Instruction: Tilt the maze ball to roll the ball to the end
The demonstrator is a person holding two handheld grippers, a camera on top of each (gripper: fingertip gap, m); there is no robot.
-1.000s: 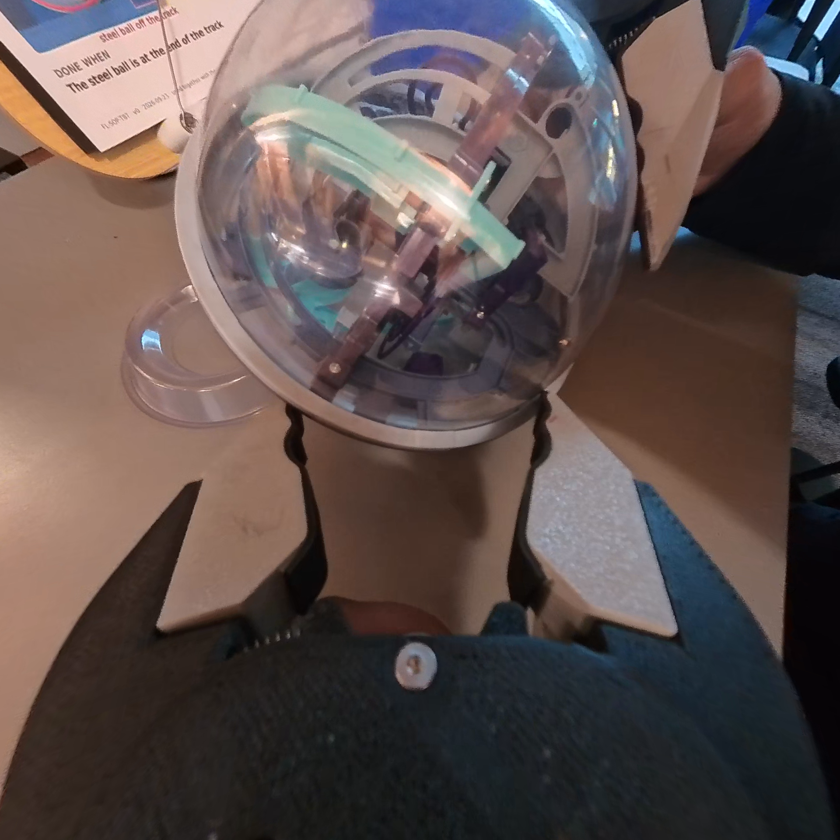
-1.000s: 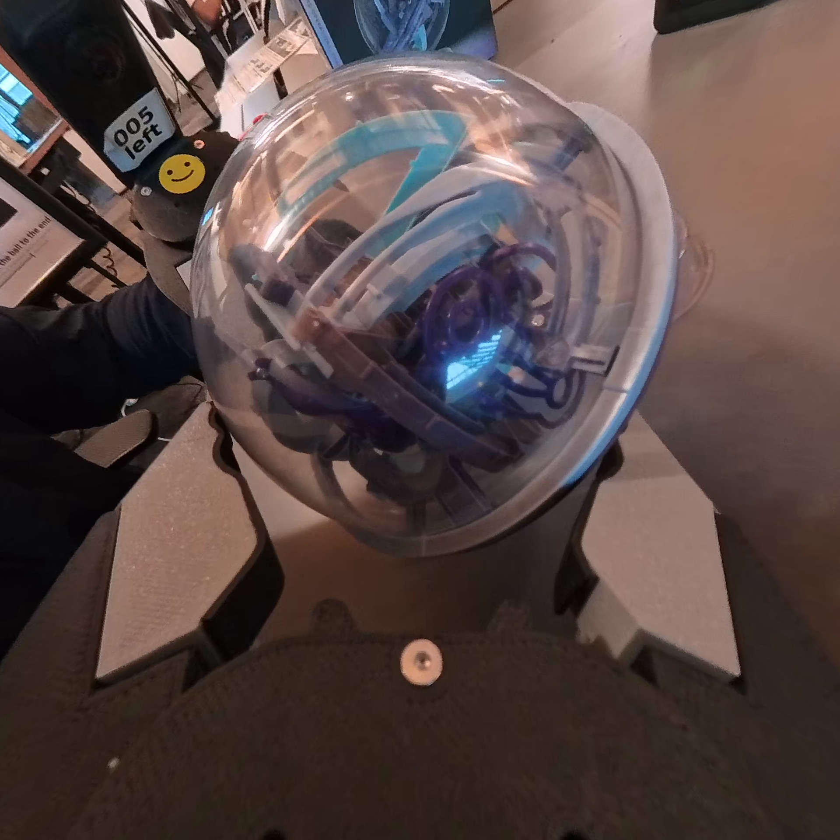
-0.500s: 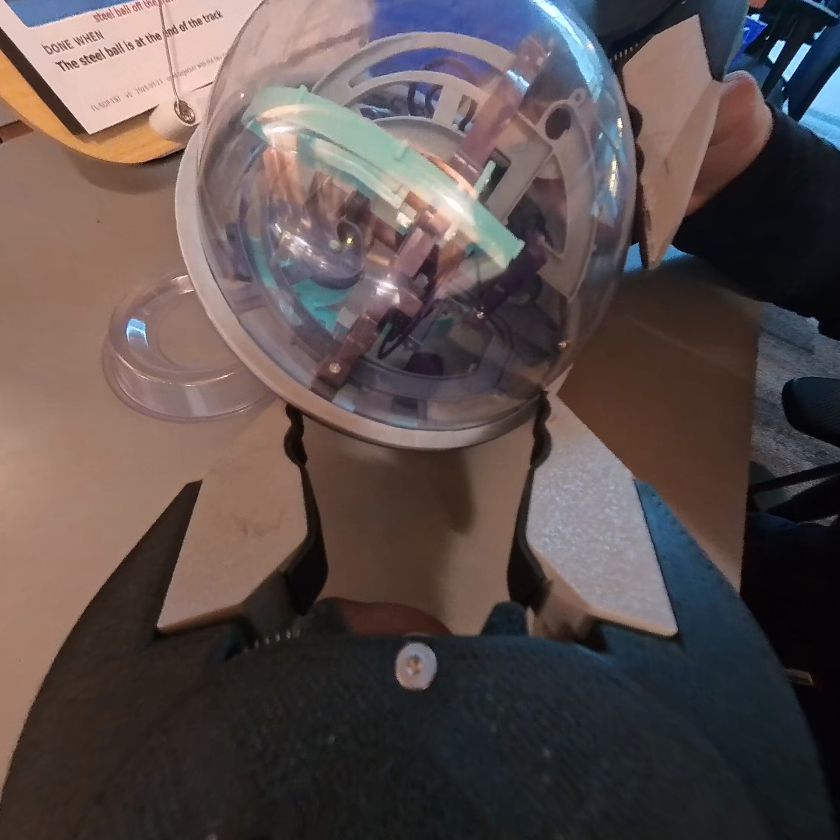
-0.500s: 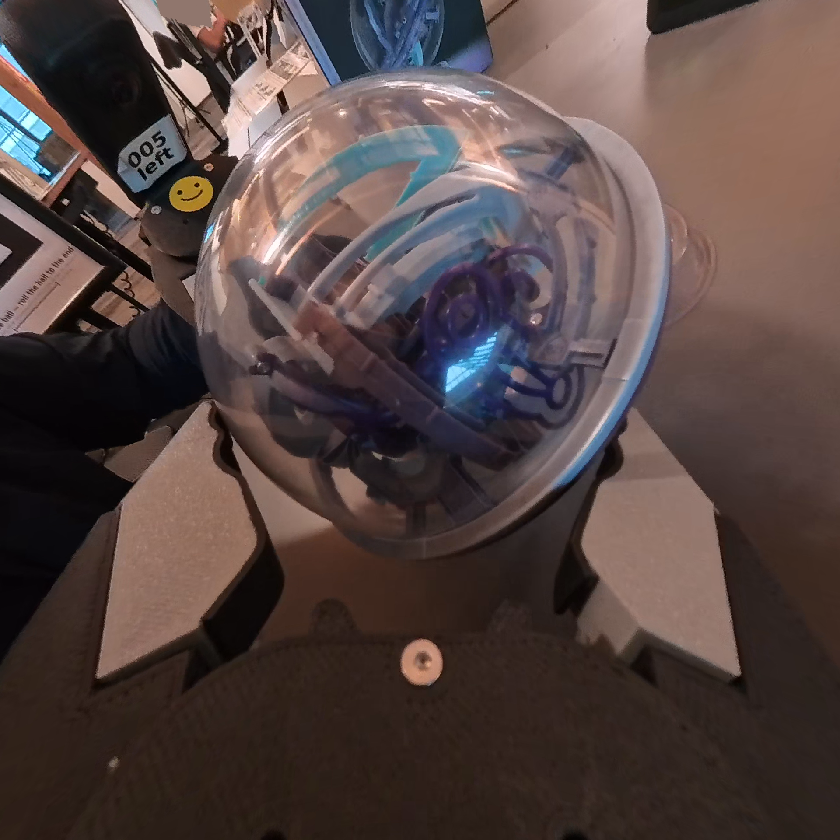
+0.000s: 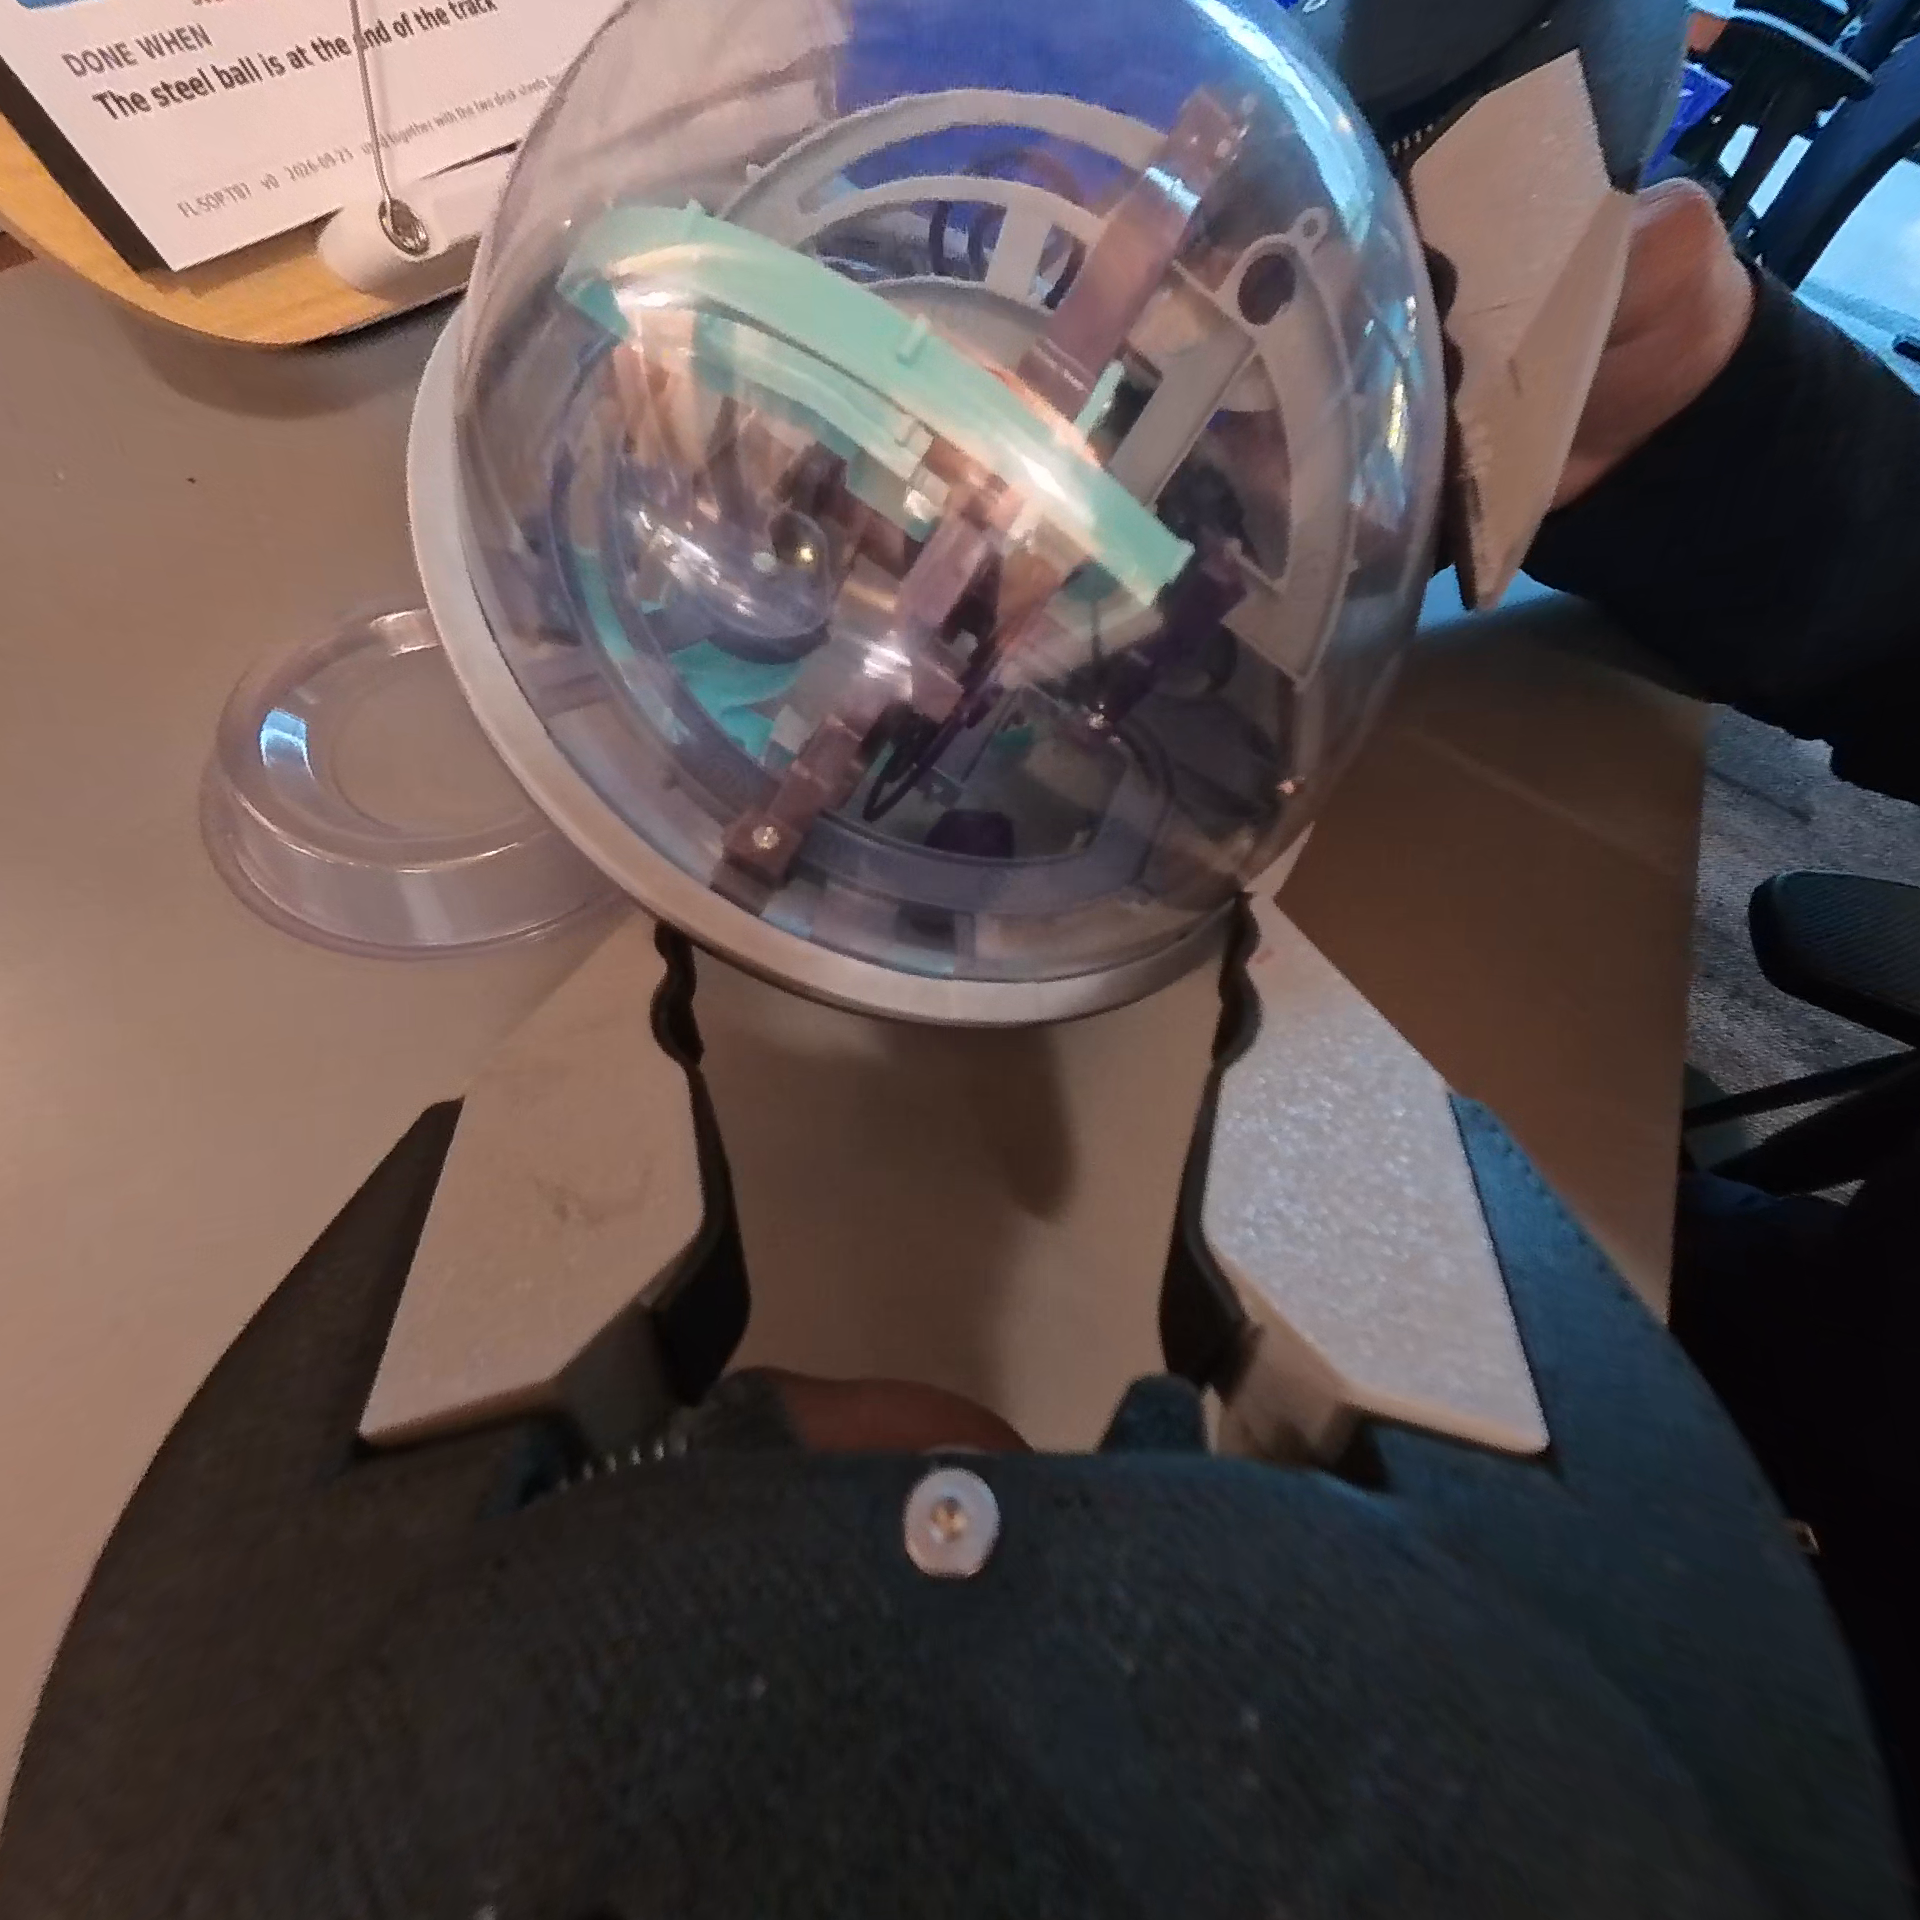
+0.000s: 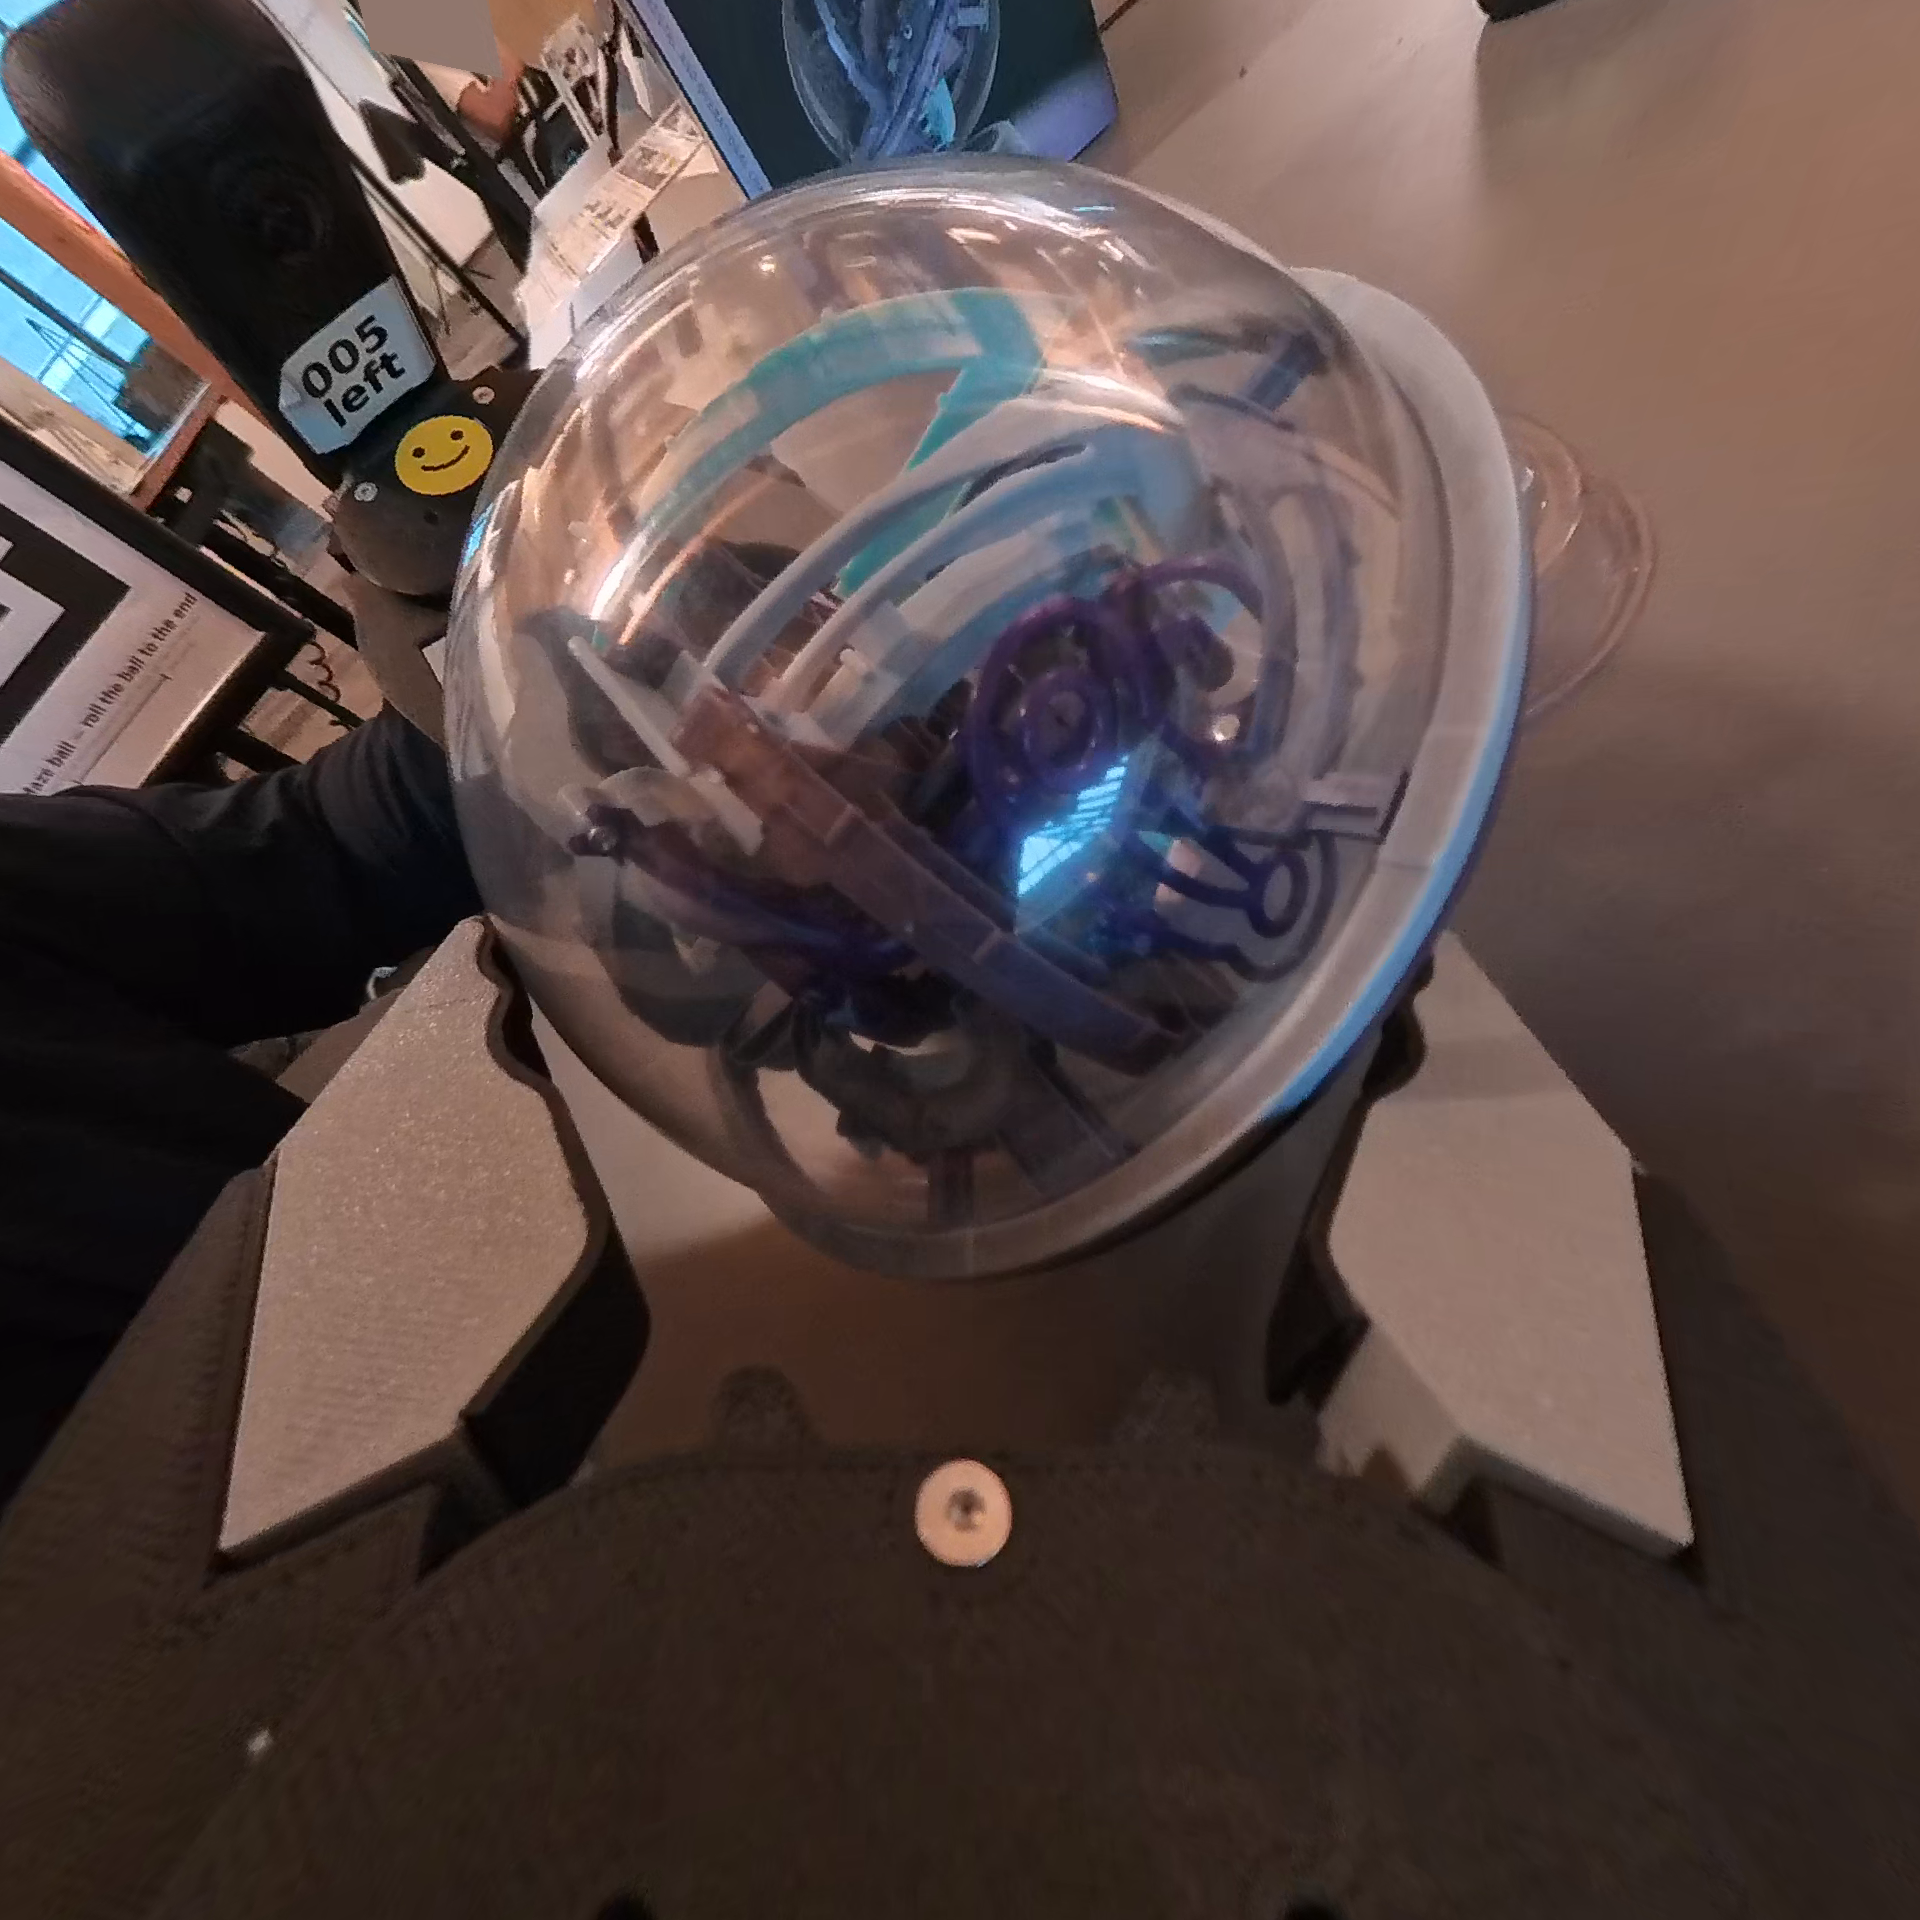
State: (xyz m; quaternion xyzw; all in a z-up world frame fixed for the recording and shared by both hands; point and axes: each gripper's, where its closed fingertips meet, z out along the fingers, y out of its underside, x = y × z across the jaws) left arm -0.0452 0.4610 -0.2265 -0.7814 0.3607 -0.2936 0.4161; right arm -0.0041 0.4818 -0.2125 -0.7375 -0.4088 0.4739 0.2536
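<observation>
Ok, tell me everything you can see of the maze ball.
The maze ball is a clear plastic sphere with a grey band around its middle, tilted. Inside run teal, brown, grey and purple tracks; the small ball cannot be picked out for certain. It is held up off the table, clamped between the left gripper and the right gripper, each with its fingers spread against the shell. A clear round stand sits on the table beside it, apart from it.
</observation>
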